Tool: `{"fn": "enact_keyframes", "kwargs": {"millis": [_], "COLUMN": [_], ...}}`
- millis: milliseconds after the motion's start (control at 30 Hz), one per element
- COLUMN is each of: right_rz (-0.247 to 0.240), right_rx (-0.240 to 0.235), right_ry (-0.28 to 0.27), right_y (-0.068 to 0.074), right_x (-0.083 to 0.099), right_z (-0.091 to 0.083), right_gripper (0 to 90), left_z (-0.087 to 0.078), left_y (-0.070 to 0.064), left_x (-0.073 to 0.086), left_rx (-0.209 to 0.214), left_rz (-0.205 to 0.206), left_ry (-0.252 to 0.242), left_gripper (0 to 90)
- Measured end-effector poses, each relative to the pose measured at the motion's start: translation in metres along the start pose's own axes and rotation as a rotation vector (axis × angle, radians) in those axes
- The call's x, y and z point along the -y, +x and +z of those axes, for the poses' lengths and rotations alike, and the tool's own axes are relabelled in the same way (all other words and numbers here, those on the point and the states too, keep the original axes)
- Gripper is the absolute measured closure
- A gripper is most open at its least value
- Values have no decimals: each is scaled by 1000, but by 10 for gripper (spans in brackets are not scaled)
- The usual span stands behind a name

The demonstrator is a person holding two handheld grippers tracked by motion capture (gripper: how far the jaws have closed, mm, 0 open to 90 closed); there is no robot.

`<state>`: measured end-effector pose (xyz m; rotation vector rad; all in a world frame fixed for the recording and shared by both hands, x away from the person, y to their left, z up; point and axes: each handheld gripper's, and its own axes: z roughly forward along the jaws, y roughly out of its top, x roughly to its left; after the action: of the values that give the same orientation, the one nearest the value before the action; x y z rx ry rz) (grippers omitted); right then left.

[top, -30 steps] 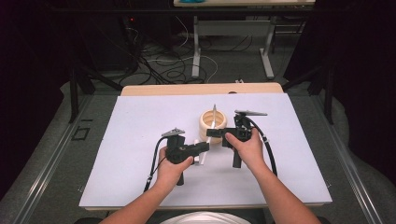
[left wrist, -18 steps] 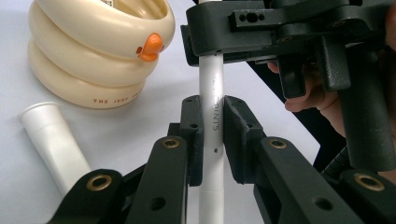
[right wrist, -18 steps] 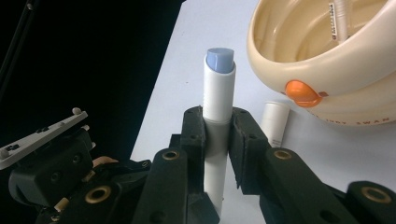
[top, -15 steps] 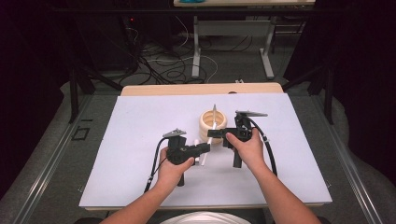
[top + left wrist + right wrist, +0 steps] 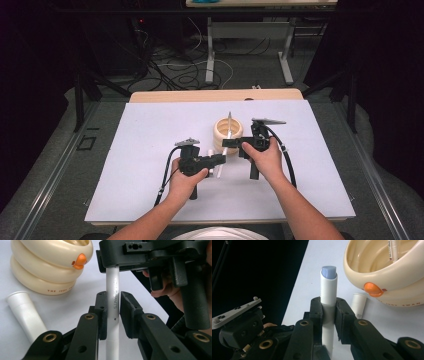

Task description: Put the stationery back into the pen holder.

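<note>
A white pen (image 5: 112,290) with a pale blue end (image 5: 329,272) is held between both grippers above the white mat. My right gripper (image 5: 328,312) is shut on its barrel just below the blue end. My left gripper (image 5: 113,307) closes on the same barrel lower down, directly under the right gripper (image 5: 150,255). In the high view the left gripper (image 5: 222,159) and right gripper (image 5: 227,143) meet beside a cream ringed holder (image 5: 222,134) with an orange beak (image 5: 80,261). Another pen (image 5: 229,122) stands inside it. A white cap (image 5: 25,311) lies on the mat by the holder's base.
The white mat (image 5: 150,150) covers a wooden table (image 5: 200,95), with bare mat to the left and right of the hands. Beyond the far edge are cables and table legs on the floor (image 5: 210,65). Black cables trail from both grippers.
</note>
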<state>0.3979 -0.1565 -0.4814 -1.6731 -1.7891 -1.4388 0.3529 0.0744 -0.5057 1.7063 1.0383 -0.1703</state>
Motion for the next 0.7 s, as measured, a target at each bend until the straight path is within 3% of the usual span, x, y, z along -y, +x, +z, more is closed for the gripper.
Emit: {"fn": "enact_keyframes", "kwargs": {"millis": [100, 233, 500, 600, 633, 700], "right_rz": [3, -30, -28, -52, -28, -38], "right_rx": [3, 19, 32, 43, 38, 41], "right_ry": [15, -8, -5, -12, -15, -37], "right_y": [1, 1, 1, 1, 3, 3], "right_x": [-1, -2, -4, -4, -5, -5], "right_z": [-1, 0, -2, -3, -3, -4], "right_gripper": [777, 777, 777, 777, 777, 777], "left_z": [-1, -4, -12, -14, -14, -15], "left_y": [2, 4, 8, 11, 12, 15], "left_x": [-1, -3, -8, -10, -10, -11], "left_rx": [-4, -14, -71, -97, -104, -118], "left_rz": [-1, -13, -5, 0, 1, -1], "left_ry": [-2, -11, -28, -33, -37, -41], "left_gripper": [731, 697, 610, 561, 537, 498]}}
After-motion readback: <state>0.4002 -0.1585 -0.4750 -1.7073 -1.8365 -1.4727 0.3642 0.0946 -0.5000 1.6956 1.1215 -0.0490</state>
